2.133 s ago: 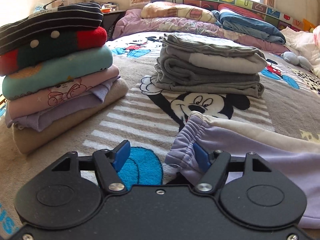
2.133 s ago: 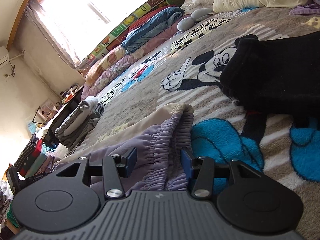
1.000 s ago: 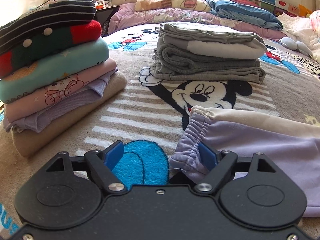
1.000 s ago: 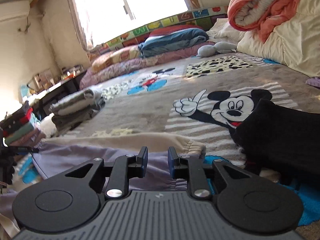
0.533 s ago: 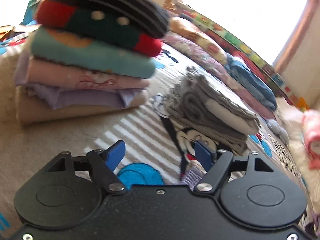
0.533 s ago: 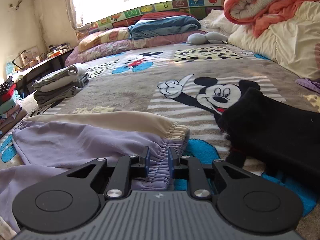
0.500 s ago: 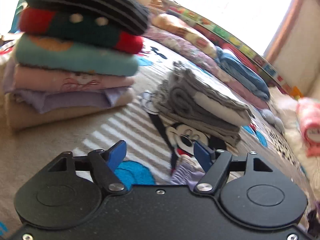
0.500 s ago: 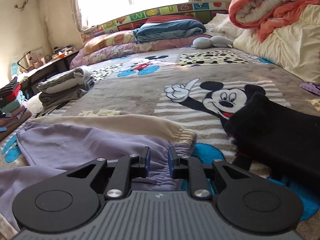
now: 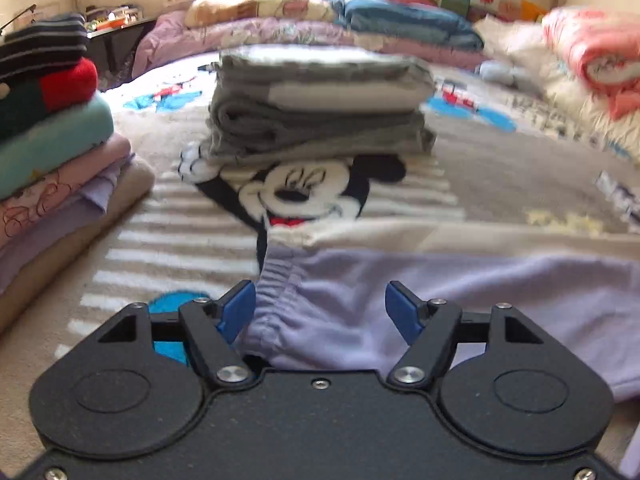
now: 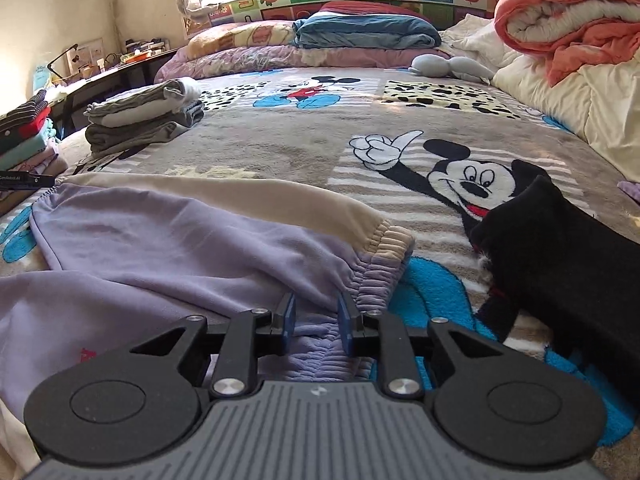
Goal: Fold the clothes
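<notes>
Lilac and cream trousers point(image 9: 480, 292) lie flat across the Mickey Mouse blanket point(image 9: 180, 232). My left gripper point(image 9: 320, 304) hovers over their gathered elastic end. Its jaws are wide and opening, and the lilac cloth lies between them without being pressed. In the right wrist view the trousers point(image 10: 160, 240) stretch away to the left. There my right gripper point(image 10: 316, 312) pinches the lilac elastic cuff beside the cream cuff point(image 10: 384, 240). Its narrow jaws are easing apart a little, but cloth still bunches between the pads.
A stack of folded grey clothes point(image 9: 320, 108) sits beyond the trousers, and a taller stack of coloured folded clothes point(image 9: 52, 152) stands at the left. A black garment point(image 10: 560, 248) lies on the right. Pillows and a rolled orange quilt point(image 10: 568, 12) line the far side.
The left wrist view swung toward the stacks, then came back down, and its jaws now straddle the trousers' elastic end. The right gripper keeps the cuff, with its jaws slightly wider than before.
</notes>
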`<state>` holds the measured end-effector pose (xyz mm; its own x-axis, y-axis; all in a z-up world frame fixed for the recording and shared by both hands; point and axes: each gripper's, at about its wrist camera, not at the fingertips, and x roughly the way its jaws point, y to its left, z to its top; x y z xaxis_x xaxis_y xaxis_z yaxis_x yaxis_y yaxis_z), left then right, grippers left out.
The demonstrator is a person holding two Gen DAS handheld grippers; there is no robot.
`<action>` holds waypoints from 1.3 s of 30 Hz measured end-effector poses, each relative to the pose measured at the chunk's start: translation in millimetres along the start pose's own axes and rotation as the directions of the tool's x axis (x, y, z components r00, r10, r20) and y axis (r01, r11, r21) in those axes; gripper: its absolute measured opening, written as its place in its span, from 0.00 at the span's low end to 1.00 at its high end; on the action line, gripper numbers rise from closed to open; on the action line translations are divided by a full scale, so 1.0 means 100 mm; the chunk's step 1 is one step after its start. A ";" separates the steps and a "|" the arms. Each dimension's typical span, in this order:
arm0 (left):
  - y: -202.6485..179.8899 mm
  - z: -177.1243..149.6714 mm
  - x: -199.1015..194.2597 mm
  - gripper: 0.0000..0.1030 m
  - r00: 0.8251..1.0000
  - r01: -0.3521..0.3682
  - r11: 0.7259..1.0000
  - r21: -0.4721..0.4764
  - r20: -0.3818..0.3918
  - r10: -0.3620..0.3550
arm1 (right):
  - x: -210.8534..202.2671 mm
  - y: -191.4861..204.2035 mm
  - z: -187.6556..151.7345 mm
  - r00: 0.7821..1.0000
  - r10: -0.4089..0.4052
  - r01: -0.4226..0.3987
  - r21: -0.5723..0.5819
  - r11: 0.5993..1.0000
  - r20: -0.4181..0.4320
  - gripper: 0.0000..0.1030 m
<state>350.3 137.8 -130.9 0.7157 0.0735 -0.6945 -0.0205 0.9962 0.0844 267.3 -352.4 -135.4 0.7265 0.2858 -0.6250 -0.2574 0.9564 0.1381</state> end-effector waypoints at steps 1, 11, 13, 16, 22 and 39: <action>-0.02 0.00 -0.03 0.74 1.000 -0.011 1.000 0.004 0.011 0.011 | 0.00 -0.01 0.00 1.000 0.004 -0.004 0.012 1.000 0.004 0.23; 0.00 -0.18 -1.00 0.74 0.989 0.001 0.990 -0.138 0.147 0.019 | -0.62 -0.53 -0.32 0.978 0.057 -0.144 0.453 0.880 0.199 0.32; -0.01 -0.28 -1.15 0.74 0.990 0.027 0.987 -0.157 0.141 -0.004 | -0.73 -0.54 -0.40 0.970 0.076 -0.186 0.501 0.845 0.231 0.32; -0.02 -0.45 -1.44 0.74 0.987 0.049 0.979 -0.197 0.159 -0.017 | -0.82 -0.44 -0.48 0.969 0.093 -0.196 0.484 0.853 0.228 0.33; -0.05 -1.00 -1.90 0.75 0.987 0.092 0.962 -0.256 0.153 -0.053 | -0.79 -0.36 -0.62 0.975 0.100 -0.178 0.432 0.884 0.196 0.34; 0.39 -1.28 -1.78 0.62 0.990 0.134 0.913 -0.385 0.091 -0.107 | -0.59 -0.47 -0.71 0.956 0.220 -0.288 0.460 0.840 0.196 0.28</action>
<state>133.0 169.2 -95.9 0.7745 -0.0378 -0.6315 -0.1917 0.9373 -0.2912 191.7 -418.5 -159.6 0.7623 0.4956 -0.4162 -0.1327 0.7491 0.6490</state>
